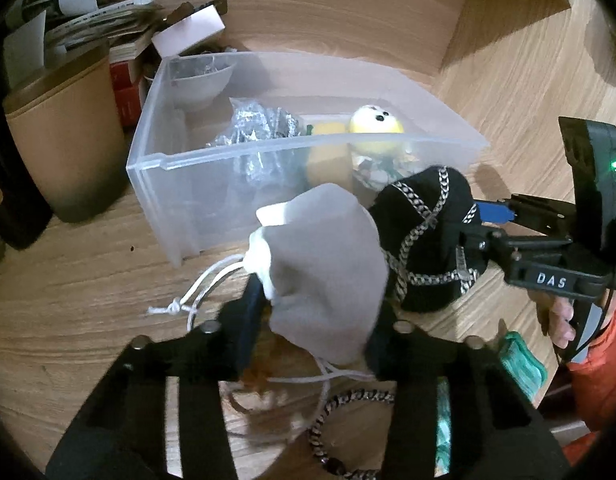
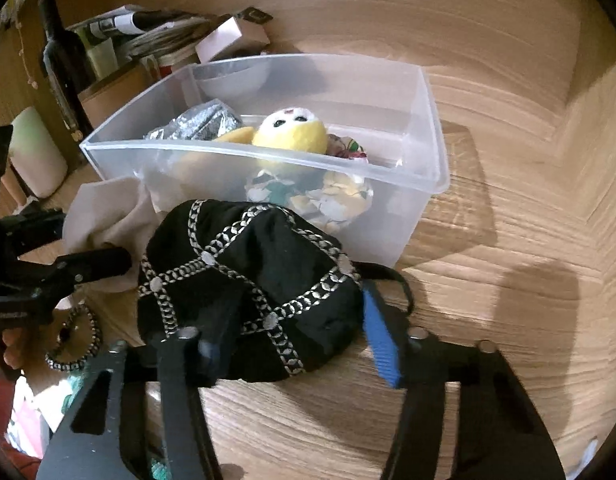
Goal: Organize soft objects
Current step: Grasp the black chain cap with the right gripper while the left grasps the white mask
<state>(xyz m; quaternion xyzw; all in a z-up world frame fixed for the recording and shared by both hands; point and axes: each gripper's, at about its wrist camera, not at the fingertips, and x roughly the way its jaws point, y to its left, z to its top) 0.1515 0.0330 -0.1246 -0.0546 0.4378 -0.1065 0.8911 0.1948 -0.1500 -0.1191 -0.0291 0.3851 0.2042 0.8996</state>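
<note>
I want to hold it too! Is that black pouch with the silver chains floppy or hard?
Probably floppy: the black pouch bulges and creases between the right gripper fingers. Its chains look stitched on, so they may feel bumpy. It likely won't roll.

I see a pale grey pouch with white drawstrings, and beside it a black pouch crossed by a silver chain-link lattice. The bin is frosted, translucent white. Inside it I make out a yellow plush toy with a white face and black eyes, a crinkled silver bag, and a floral cloth in white, green and yellow. The counter is light wood grain. My right claw is black with blue pads. A tan cylinder stands at left.
</note>
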